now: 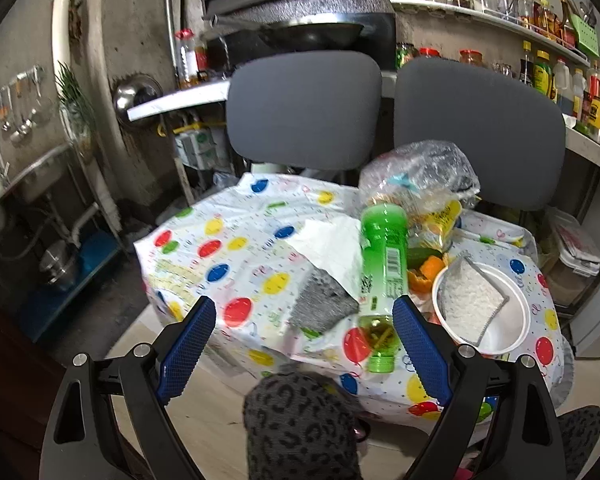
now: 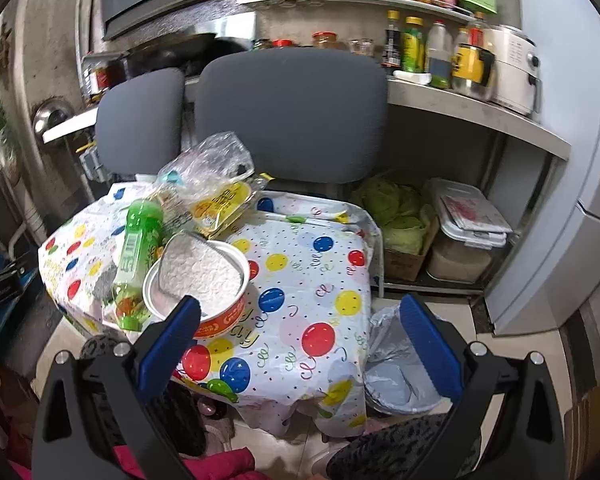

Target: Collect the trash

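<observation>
A small table with a balloon-print cloth (image 1: 228, 264) (image 2: 300, 280) holds trash. A green plastic bottle (image 1: 382, 280) (image 2: 138, 252) lies on its side. Beside it are a white paper bowl (image 1: 500, 320) (image 2: 220, 316) with a white cloth in it, a crumpled clear plastic bag (image 1: 416, 176) (image 2: 208, 156), a yellow wrapper (image 2: 220, 204), orange peel (image 1: 424, 272), a white napkin (image 1: 328, 244) and a grey rag (image 1: 320, 300). My left gripper (image 1: 304, 320) is open above the table's near edge, its right finger next to the bottle. My right gripper (image 2: 300, 316) is open above the table's right half, empty.
A bin with a grey liner (image 2: 400, 372) stands on the floor right of the table. Two grey chairs (image 1: 304, 112) (image 2: 292, 116) stand behind the table. Shelves with bottles and jars (image 2: 440, 52), storage boxes (image 2: 472, 220) and a sink unit (image 1: 28, 200) surround it. The person's knee (image 1: 300, 428) is below.
</observation>
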`<action>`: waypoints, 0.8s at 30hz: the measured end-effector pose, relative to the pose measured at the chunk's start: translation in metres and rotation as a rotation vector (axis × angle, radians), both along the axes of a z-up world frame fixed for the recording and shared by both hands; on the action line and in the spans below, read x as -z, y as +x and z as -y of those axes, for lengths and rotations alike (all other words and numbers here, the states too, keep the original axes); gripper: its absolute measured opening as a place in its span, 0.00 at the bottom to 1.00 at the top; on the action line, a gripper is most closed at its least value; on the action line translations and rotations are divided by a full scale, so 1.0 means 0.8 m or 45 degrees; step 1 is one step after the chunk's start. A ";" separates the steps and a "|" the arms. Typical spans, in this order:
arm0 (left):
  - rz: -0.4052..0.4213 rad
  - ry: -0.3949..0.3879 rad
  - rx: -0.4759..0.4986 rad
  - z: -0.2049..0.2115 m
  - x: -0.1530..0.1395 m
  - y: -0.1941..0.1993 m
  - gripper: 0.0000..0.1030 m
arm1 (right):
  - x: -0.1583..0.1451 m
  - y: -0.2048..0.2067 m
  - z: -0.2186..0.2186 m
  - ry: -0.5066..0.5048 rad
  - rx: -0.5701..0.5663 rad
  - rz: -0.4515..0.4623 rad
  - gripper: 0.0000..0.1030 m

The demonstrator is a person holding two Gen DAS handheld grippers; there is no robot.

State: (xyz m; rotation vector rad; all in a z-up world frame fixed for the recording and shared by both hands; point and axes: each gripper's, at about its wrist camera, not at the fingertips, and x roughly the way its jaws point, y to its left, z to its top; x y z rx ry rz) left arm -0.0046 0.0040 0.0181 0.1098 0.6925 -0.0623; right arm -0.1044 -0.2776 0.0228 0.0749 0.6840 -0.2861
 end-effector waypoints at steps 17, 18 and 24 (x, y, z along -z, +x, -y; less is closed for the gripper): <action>-0.079 -0.040 0.064 0.019 0.073 0.054 0.87 | 0.077 0.097 -0.007 0.087 -0.127 -0.033 0.94; -0.086 -0.044 0.068 0.019 0.075 0.058 0.87 | 0.083 0.101 -0.008 0.091 -0.133 -0.075 0.94; -0.071 -0.059 0.083 0.021 0.083 0.075 0.86 | 0.089 0.133 -0.028 0.140 -0.230 -0.088 0.94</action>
